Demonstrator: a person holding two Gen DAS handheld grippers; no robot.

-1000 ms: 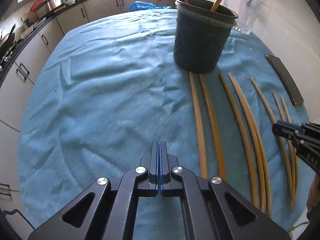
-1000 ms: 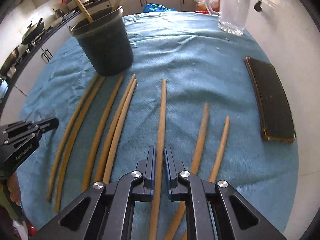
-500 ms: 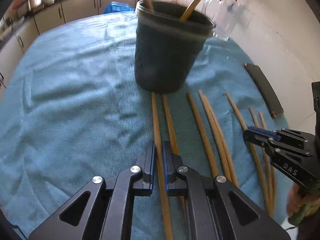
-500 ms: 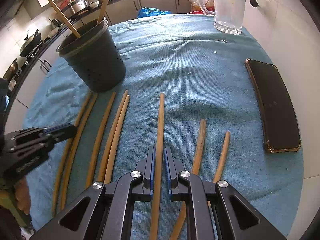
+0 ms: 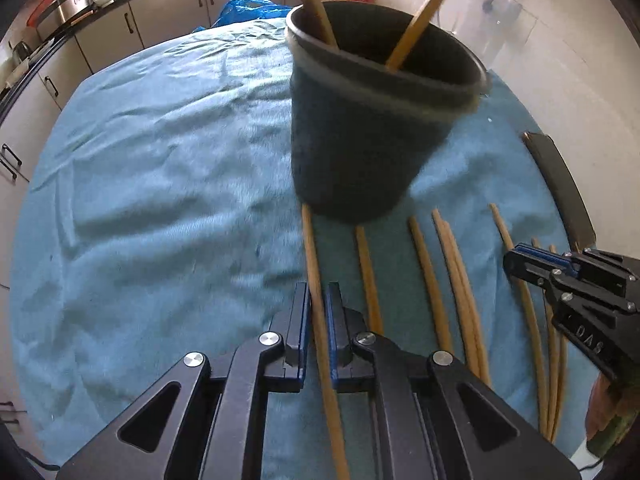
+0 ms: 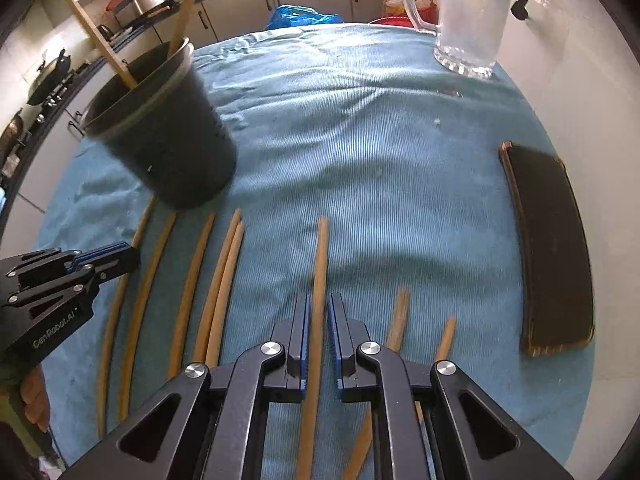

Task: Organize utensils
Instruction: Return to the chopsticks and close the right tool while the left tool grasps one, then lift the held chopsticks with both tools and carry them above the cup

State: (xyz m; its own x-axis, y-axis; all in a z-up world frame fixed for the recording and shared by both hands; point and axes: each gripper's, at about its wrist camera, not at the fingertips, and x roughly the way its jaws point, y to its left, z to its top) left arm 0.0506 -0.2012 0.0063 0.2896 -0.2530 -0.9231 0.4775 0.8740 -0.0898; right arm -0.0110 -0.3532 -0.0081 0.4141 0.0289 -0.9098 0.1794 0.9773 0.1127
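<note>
The left hand-held gripper [image 5: 318, 334], which a second earlier had its jaws pressed together over bare blue cloth [image 5: 160, 184] well left of the sticks, had swung right and now straddled the leftmost chopstick [image 5: 316, 280], jaws narrow with the stick between the blue pads; contact with the pads couldn't be told for sure, small gaps showed both sides. That stick ran forward until its far tip touched or slipped behind the base of the dark utensil holder [image 5: 368, 128], which loomed much closer than before and already held two sticks upright. Next right, the other loose chopsticks [image 5: 452, 280] lay in a rough row on the bench, untouched. Further right the right hand-held gripper [image 6: 318, 340] kept its place around the middle chopstick [image 6: 320, 264], jaws narrow, stick running between them, the gap much as half a second ago, so no clear squeeze yet. Two shorter sticks [image 6: 400, 316] lay just beside it on the right. Far right, the dark flat case [image 6: 552, 256] and the glass mug [image 6: 468, 20] hadn't moved. Judgement: both sides were now lined up on one stick each, so the step in hand looked like a double pick; closing and lifting were still to come, then dropping into the holder. Most of the sticks remained on the cloth, so the task looked early.
</note>
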